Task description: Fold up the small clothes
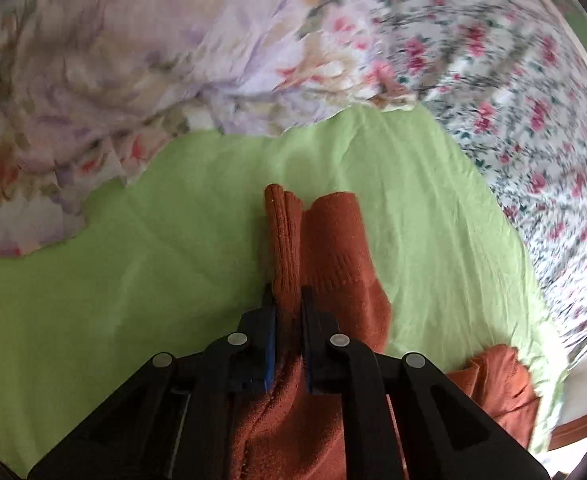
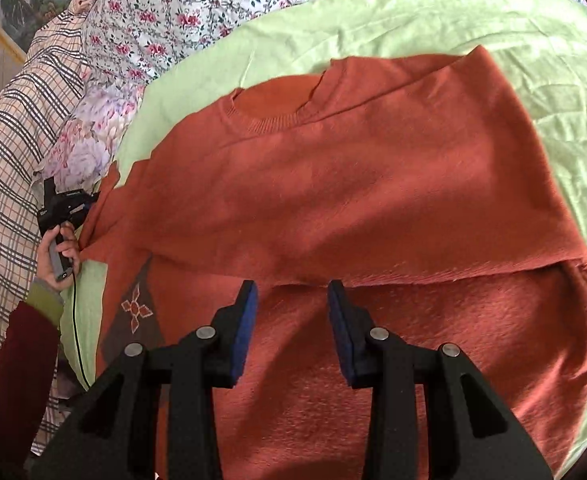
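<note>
We have the left gripper [image 1: 289,300] clamped on the sweater's [image 2: 353,184] sleeve [image 1: 293,240] at the green sheet's [image 2: 553,80] left edge, sleeve running straight ahead, while the right gripper [image 2: 292,296] hangs agape above the body's folded edge, nearer the torso.

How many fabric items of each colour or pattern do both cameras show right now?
Rust-orange sweater: 1
Green sheet: 1
Rose-print cloth: 1
Pastel floral cloth: 1
Plaid cloth: 1
Total: 5

Bare green sheet [image 2: 433,12] beyond sweater [image 2: 353,184]
</note>
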Demonstrator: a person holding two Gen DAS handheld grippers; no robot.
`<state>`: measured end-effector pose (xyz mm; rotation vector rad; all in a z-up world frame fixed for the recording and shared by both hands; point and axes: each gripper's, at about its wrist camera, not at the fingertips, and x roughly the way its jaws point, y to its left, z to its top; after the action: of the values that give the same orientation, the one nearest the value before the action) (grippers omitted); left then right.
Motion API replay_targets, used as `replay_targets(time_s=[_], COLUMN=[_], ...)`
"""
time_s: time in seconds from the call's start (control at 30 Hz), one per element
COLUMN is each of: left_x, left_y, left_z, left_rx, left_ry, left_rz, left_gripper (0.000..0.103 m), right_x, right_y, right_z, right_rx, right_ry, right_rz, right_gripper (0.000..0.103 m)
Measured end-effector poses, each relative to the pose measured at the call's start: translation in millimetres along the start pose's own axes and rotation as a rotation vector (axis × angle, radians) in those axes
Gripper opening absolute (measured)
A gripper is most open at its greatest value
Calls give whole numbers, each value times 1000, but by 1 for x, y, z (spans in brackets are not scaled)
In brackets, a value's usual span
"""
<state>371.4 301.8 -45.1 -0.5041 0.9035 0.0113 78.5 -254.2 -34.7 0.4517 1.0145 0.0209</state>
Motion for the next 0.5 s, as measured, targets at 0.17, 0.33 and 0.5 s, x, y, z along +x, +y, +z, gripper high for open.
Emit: replay_targets(time_s=[0.17, 0.33, 0.5], left_x=[-36, -71, -78], left_y=[-36, -120, -218], left_z=[-23, -77, -150], left_rx=[45, 168, 312], left_ry=[-78, -108, -95], left_rz=[-59, -191, -298], left_gripper=[6, 6, 6], right_x=[-4, -19, -30], right_y=[0, -4, -11], right_z=[-6, -11, -17], right_rx=[11, 24, 48], right_ry=[-3, -34, -52], right_rz=[17, 26, 32], right_gripper=[38, 38, 38])
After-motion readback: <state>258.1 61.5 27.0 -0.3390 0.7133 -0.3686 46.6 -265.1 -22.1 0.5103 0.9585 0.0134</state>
